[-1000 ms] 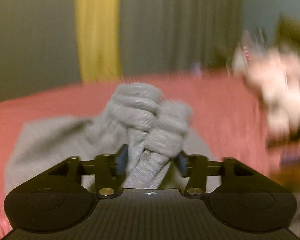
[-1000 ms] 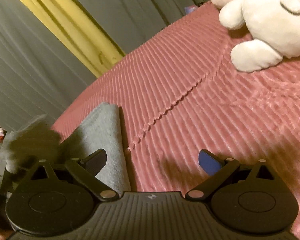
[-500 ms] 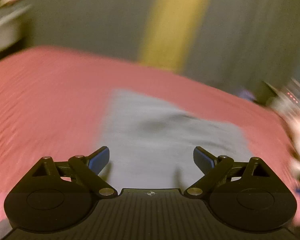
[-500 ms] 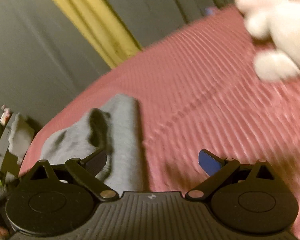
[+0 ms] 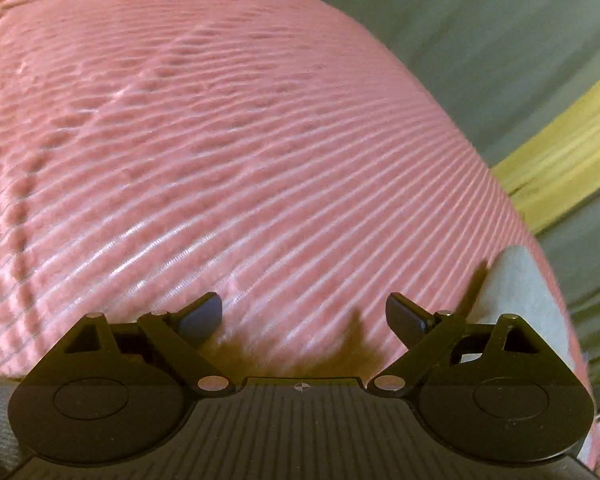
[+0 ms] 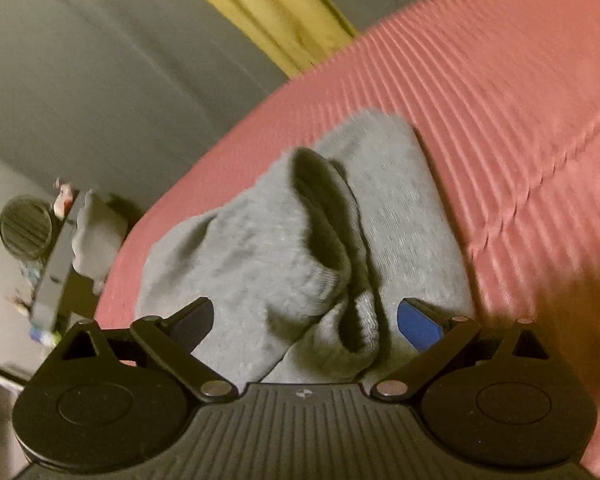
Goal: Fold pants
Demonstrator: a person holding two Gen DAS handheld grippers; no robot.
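We had the grey pants (image 6: 300,232) bunched on the pink bed (image 6: 520,120). Right gripper (image 6: 305,320) was wide open over the pants, holding nothing; left gripper (image 5: 303,316) open, empty, beside the pants over bare bed. Soft, light knit, likely floppy; we'd pinch the ribbed cuff edge.

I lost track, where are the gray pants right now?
In the right wrist view, the gray pants lie bunched on the pink bedspread, between the right gripper's open jaws.
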